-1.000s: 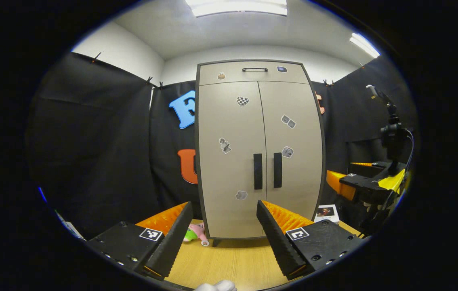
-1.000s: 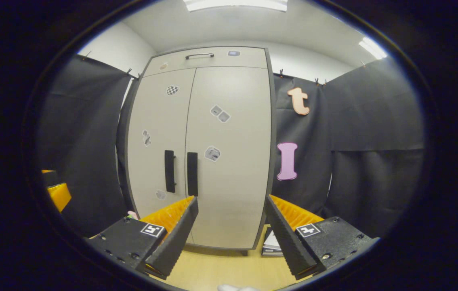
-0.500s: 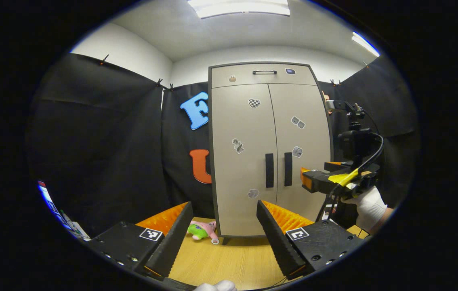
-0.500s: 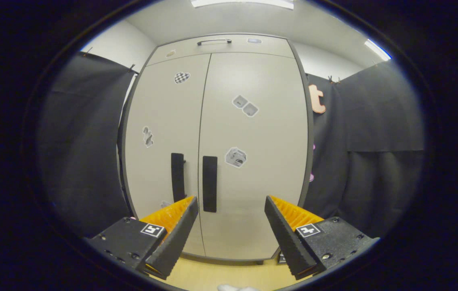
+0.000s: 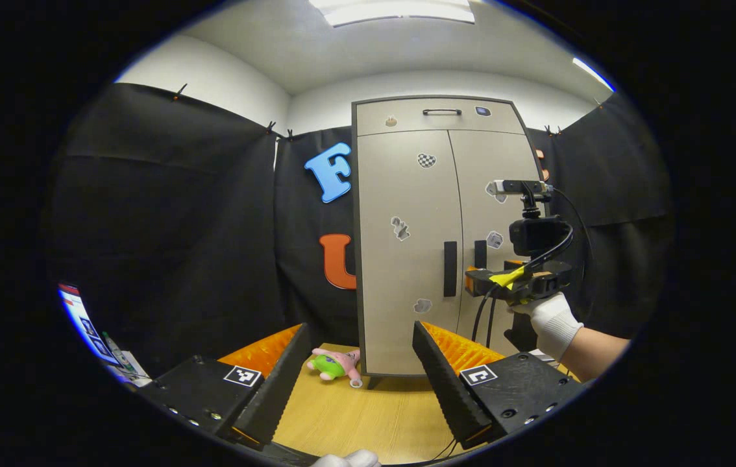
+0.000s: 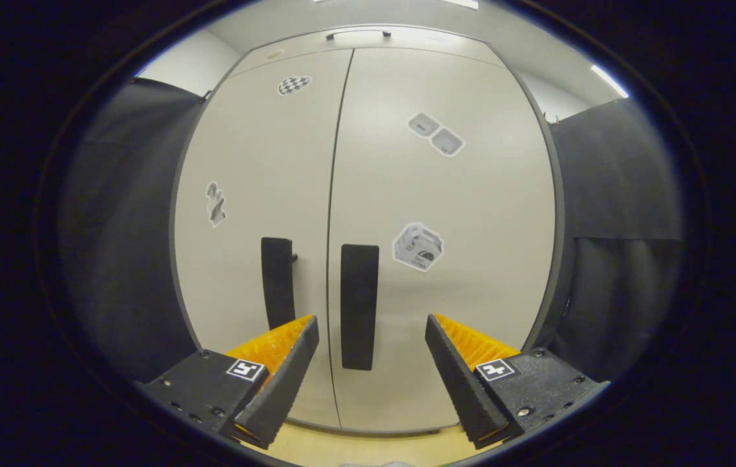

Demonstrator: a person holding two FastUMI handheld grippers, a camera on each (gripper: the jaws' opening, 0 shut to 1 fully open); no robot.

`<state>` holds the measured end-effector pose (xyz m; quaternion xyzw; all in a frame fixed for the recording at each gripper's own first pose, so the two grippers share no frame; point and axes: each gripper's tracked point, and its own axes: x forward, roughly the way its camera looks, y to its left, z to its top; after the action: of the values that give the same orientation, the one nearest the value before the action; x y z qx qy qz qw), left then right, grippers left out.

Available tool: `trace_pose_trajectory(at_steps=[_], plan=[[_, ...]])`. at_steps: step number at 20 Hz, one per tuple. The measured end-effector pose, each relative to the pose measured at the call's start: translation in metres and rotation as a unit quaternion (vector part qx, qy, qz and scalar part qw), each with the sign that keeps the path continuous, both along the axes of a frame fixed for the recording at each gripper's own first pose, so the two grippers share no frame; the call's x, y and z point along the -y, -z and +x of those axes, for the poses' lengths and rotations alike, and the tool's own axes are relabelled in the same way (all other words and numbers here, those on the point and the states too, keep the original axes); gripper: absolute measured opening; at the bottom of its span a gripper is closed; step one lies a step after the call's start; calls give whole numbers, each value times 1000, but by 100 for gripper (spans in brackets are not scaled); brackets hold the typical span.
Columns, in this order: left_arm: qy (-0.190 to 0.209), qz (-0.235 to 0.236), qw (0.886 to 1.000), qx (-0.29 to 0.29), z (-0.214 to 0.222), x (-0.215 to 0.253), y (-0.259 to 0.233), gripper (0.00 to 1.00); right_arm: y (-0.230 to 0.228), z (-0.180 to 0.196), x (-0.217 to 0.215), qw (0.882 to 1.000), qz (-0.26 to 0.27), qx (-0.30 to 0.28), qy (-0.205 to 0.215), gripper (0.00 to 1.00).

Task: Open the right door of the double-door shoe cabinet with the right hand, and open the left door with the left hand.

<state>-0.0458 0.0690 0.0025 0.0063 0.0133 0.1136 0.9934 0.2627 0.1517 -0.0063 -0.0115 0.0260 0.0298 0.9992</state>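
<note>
Your right claw (image 6: 371, 324) has closed in on the right door's handle (image 6: 359, 305), now at its 12 o'clock, fingers apart. Your left claw (image 5: 355, 331) stays back, also spread. Both doors remain shut.

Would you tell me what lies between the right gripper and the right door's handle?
Nothing: in the right gripper view, the open right gripper faces the right door's handle across bare air.

The left gripper (image 5: 355, 363) is level, its jaws spread wide with nothing between them. The right gripper (image 6: 371, 353) likewise points forward with its jaws wide apart. In the left gripper view, a white-gloved hand (image 5: 553, 322) grips it from below, the bare forearm (image 5: 595, 350) trailing back.
</note>
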Motion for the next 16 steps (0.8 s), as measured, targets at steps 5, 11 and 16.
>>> trace_pose_trajectory(at_steps=[5, 11, 16], plan=[[-4, -3, 1000, -5, 2, 0, 4, 95, 2, 29, 0, 999, 23, -20, 10, 93], [-3, -6, 1000, -3, 8, -3, 5, 95, 0, 40, -4, 999, 19, -28, 20, 73], [2, -8, 1000, 3, 9, -3, 3, 95, 12, 39, -13, 997, 47, -54, 3, 36]])
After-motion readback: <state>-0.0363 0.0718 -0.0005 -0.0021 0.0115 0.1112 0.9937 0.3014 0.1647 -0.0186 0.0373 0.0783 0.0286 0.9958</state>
